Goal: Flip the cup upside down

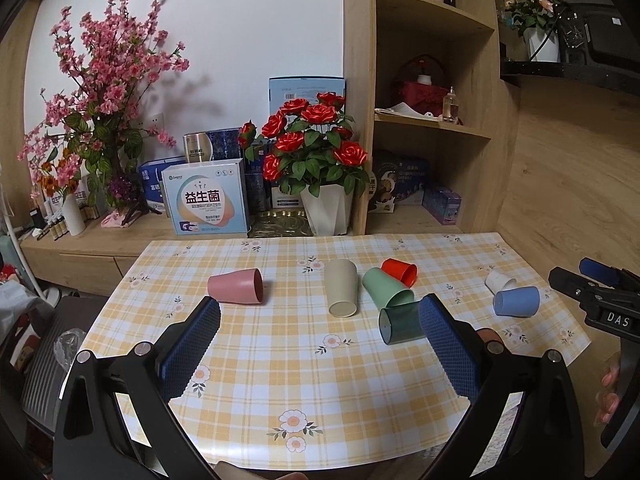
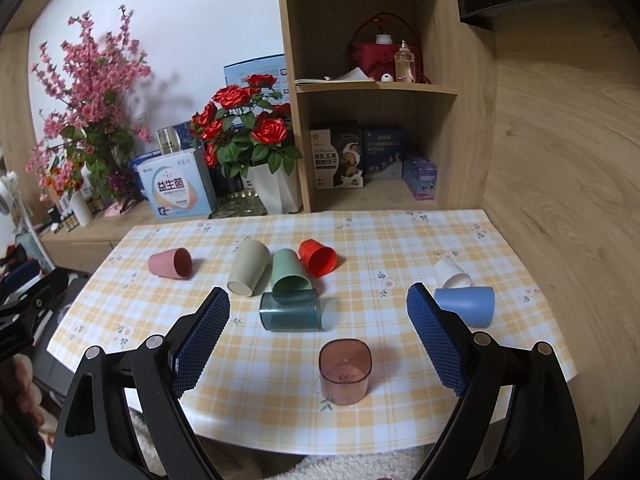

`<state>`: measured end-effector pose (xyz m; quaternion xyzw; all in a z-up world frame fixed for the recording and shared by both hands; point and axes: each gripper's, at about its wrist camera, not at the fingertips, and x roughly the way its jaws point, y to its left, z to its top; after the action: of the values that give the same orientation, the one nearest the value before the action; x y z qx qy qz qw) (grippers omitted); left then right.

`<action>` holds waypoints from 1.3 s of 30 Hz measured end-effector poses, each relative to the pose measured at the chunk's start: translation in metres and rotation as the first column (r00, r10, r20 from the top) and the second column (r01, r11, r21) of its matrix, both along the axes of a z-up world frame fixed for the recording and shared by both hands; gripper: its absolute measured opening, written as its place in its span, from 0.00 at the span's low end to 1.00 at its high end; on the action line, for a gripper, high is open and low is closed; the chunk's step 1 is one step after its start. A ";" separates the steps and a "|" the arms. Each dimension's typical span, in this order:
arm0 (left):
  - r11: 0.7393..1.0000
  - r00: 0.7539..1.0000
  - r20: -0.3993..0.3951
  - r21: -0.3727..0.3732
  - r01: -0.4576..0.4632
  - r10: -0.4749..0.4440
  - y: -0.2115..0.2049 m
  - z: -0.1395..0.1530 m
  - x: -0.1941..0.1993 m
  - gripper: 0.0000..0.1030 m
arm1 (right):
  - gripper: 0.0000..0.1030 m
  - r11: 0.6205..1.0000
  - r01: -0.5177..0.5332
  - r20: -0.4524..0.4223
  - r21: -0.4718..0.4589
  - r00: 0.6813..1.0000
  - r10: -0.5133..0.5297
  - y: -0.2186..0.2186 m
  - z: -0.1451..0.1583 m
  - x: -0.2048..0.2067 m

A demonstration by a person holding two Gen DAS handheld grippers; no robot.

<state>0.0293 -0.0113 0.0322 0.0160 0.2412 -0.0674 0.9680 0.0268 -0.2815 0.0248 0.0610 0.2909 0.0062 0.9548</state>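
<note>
The checked table (image 2: 400, 240) spreads before me, strewn with cups lying on their sides. My right gripper (image 2: 318, 328) hangs with its jaws spread wide and empty; my left gripper (image 1: 320, 332) likewise. Nearest me stands the translucent pink cup (image 2: 345, 372), already bottom-up, I judge. I think I am between cups; next I must reach the dark teal cup (image 2: 291, 311), lying just beyond.

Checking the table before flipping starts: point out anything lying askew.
Seven cups lie tipped on their sides: pink, beige, green, red, dark clear, white, blue. Only the pinkish clear cup stands. Nothing is spilled.
</note>
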 end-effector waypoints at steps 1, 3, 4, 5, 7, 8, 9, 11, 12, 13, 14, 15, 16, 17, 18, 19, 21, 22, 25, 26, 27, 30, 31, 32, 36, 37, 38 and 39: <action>1.000 1.000 0.000 0.000 0.000 0.000 -0.001 0.001 0.000 0.94 | 0.85 1.000 0.002 0.001 0.000 1.000 -0.002 0.001 0.000 0.000; 1.000 1.000 0.000 -0.001 0.003 -0.003 -0.001 0.001 0.000 0.94 | 0.85 1.000 0.005 0.002 0.002 1.000 -0.006 -0.001 0.001 0.000; 1.000 1.000 0.000 -0.001 0.005 -0.005 -0.001 0.001 0.000 0.94 | 0.85 1.000 0.007 0.003 0.003 1.000 -0.007 -0.001 0.001 0.000; 1.000 1.000 0.000 -0.001 0.006 -0.006 -0.001 0.001 0.000 0.94 | 0.85 1.000 0.008 0.004 0.003 1.000 -0.008 -0.001 0.001 0.000; 1.000 1.000 -0.001 -0.002 0.006 -0.006 -0.002 0.002 0.000 0.94 | 0.85 1.000 0.009 0.008 0.004 1.000 -0.009 -0.002 0.002 -0.001; 1.000 1.000 -0.001 -0.002 0.005 -0.005 -0.002 0.002 0.000 0.94 | 0.85 1.000 0.009 0.010 0.004 1.000 -0.009 -0.002 0.003 -0.001; 1.000 1.000 -0.001 -0.003 0.005 -0.005 -0.001 0.002 0.000 0.94 | 0.85 1.000 0.008 0.011 0.004 1.000 -0.008 -0.002 0.003 -0.001; 1.000 1.000 -0.002 -0.007 0.006 -0.006 -0.003 0.002 0.000 0.94 | 0.85 1.000 0.008 0.013 0.002 1.000 -0.008 -0.002 0.003 -0.002; 1.000 1.000 -0.002 -0.008 0.006 -0.006 -0.003 0.002 0.000 0.94 | 0.85 1.000 0.008 0.012 0.003 1.000 -0.008 -0.002 0.003 -0.002; 1.000 1.000 -0.002 -0.008 0.006 -0.006 -0.003 0.002 0.000 0.94 | 0.85 1.000 0.008 0.013 0.004 1.000 -0.008 -0.003 0.004 -0.002; 1.000 1.000 -0.002 -0.006 0.006 -0.006 -0.003 0.002 0.000 0.94 | 0.85 1.000 0.009 0.015 0.003 1.000 -0.009 -0.002 0.004 -0.002; 1.000 1.000 -0.002 -0.007 0.005 -0.005 -0.003 0.002 0.000 0.94 | 0.85 1.000 0.009 0.016 0.003 1.000 -0.009 -0.002 0.005 -0.003; 1.000 1.000 -0.001 -0.008 0.005 -0.005 -0.003 0.002 0.000 0.94 | 0.85 1.000 0.009 0.018 0.004 1.000 -0.009 -0.002 0.006 -0.003; 1.000 1.000 -0.002 -0.008 0.006 -0.006 -0.003 0.002 0.000 0.94 | 0.85 1.000 0.009 0.019 0.004 1.000 -0.009 -0.003 0.007 -0.003; 1.000 1.000 -0.001 -0.007 0.005 -0.005 -0.003 0.002 0.000 0.94 | 0.85 1.000 0.009 0.019 0.004 1.000 -0.009 -0.003 0.007 -0.004; 1.000 1.000 -0.001 -0.008 0.005 -0.005 -0.004 0.003 0.000 0.94 | 0.85 1.000 0.009 0.020 0.004 1.000 -0.009 -0.003 0.007 -0.004; 1.000 1.000 -0.001 -0.008 0.005 -0.005 -0.003 0.003 0.000 0.94 | 0.85 1.000 0.009 0.022 0.003 1.000 -0.009 -0.003 0.008 -0.005; 1.000 1.000 -0.001 -0.009 0.005 -0.005 -0.004 0.003 0.000 0.94 | 0.85 1.000 0.009 0.023 0.003 1.000 -0.009 -0.004 0.009 -0.004; 1.000 1.000 -0.001 -0.011 0.006 -0.006 -0.004 0.003 0.000 0.94 | 0.85 1.000 0.008 0.025 0.003 1.000 -0.008 -0.004 0.010 -0.004; 1.000 1.000 -0.002 -0.011 0.006 -0.006 -0.004 0.004 0.000 0.94 | 0.85 1.000 0.008 0.024 0.002 1.000 -0.008 -0.004 0.009 -0.004; 1.000 1.000 -0.001 -0.011 0.007 -0.007 -0.004 0.003 0.000 0.94 | 0.85 1.000 0.009 0.024 0.002 1.000 -0.009 -0.004 0.010 -0.004; 1.000 1.000 -0.001 -0.014 0.012 -0.012 -0.006 0.004 -0.001 0.94 | 0.85 1.000 0.009 0.022 0.003 1.000 -0.009 -0.004 0.010 -0.004; 1.000 1.000 -0.001 -0.016 0.013 -0.013 -0.006 0.005 -0.002 0.94 | 0.85 1.000 0.009 0.021 0.003 1.000 -0.009 -0.004 0.010 -0.005; 1.000 1.000 0.000 -0.018 0.014 -0.014 -0.007 0.005 -0.002 0.94 | 0.85 1.000 0.008 0.021 0.003 1.000 -0.009 -0.004 0.009 -0.005; 1.000 1.000 -0.004 -0.024 0.010 -0.011 -0.009 0.004 -0.003 0.94 | 0.85 1.000 0.009 0.019 0.003 1.000 -0.009 -0.004 0.009 -0.005; 1.000 1.000 -0.004 -0.026 0.010 -0.010 -0.008 0.004 -0.003 0.94 | 0.85 1.000 0.009 0.019 0.002 1.000 -0.009 -0.003 0.008 -0.005; 1.000 1.000 -0.005 -0.028 0.011 -0.011 -0.008 0.004 -0.002 0.94 | 0.85 1.000 0.009 0.018 0.003 1.000 -0.009 -0.004 0.008 -0.005; 1.000 1.000 -0.006 -0.028 0.010 -0.010 -0.009 0.003 -0.002 0.94 | 0.85 1.000 0.010 0.016 0.004 1.000 -0.010 -0.004 0.007 -0.004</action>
<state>0.0273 -0.0207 0.0350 0.0037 0.2432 -0.0757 0.9670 0.0226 -0.2851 0.0319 0.0644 0.2832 0.0027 0.9569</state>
